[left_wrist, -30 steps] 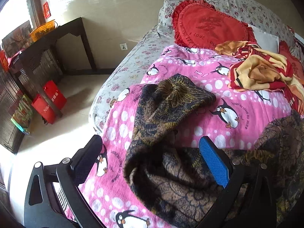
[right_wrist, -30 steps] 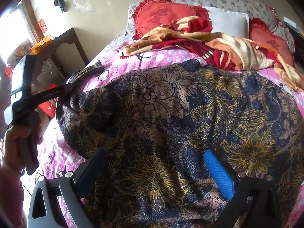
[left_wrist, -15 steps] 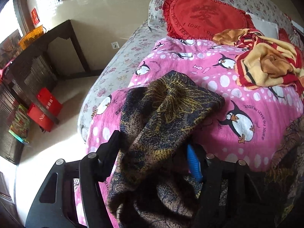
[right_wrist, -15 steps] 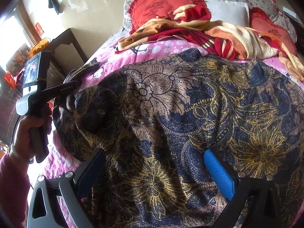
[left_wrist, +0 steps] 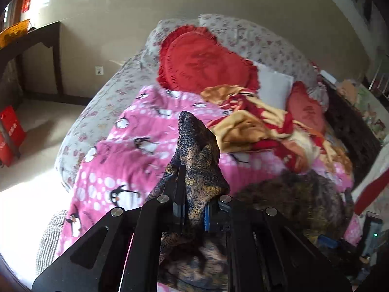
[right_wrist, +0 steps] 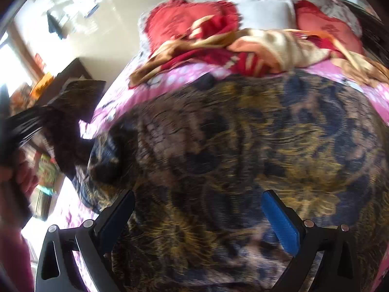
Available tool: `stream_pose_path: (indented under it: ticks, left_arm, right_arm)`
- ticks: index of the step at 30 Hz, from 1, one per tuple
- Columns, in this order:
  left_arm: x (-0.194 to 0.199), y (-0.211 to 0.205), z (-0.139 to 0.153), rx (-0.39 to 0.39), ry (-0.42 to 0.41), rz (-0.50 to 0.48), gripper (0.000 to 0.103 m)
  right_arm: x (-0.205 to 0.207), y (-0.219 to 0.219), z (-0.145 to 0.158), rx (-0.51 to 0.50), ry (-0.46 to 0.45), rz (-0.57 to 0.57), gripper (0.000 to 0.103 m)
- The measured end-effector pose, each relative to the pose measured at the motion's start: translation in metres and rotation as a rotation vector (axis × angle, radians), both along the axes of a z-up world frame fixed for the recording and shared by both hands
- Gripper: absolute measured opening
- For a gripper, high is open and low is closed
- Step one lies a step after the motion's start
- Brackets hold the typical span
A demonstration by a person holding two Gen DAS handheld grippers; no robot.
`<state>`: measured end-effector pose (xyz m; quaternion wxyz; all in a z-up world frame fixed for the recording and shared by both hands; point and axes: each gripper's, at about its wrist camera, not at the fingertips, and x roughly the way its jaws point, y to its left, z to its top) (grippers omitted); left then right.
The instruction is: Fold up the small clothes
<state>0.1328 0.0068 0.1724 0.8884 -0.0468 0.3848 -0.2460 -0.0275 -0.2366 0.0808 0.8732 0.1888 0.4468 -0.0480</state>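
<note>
A dark floral garment [right_wrist: 243,146], navy and gold, lies spread over the pink penguin blanket [left_wrist: 126,160]. My left gripper [left_wrist: 193,206] is shut on one end of the garment [left_wrist: 199,155] and holds it lifted above the bed; the cloth sticks up past the fingers. In the right wrist view the left gripper [right_wrist: 19,126] shows blurred at the left edge with that end of the cloth. My right gripper [right_wrist: 198,219] is open, its fingers spread just over the garment's near part.
A red and yellow blanket [left_wrist: 262,126] lies crumpled at the head of the bed, before red heart cushions [left_wrist: 201,60] and a white pillow [left_wrist: 274,87]. A dark side table [left_wrist: 31,46] and red bags [left_wrist: 9,131] stand on the floor at the left.
My left gripper has closed on the garment's end and lifted it up and toward the right. The right gripper stays open over the cloth; its view is now blurred by motion.
</note>
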Motion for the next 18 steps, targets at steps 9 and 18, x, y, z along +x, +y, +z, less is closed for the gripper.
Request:
stream_pose_path:
  ticks: [9,18]
  left_arm:
    - [-0.089,-0.103,0.044,-0.109,-0.007,-0.253,0.009]
    - [-0.169,-0.210,-0.039,-0.009,0.105,-0.396,0.009]
  right_arm:
    - [-0.045,-0.054,0.025,-0.029,-0.044,-0.133,0.103]
    - [-0.106,-0.130,0.024,-0.060,-0.026,-0.322,0.103]
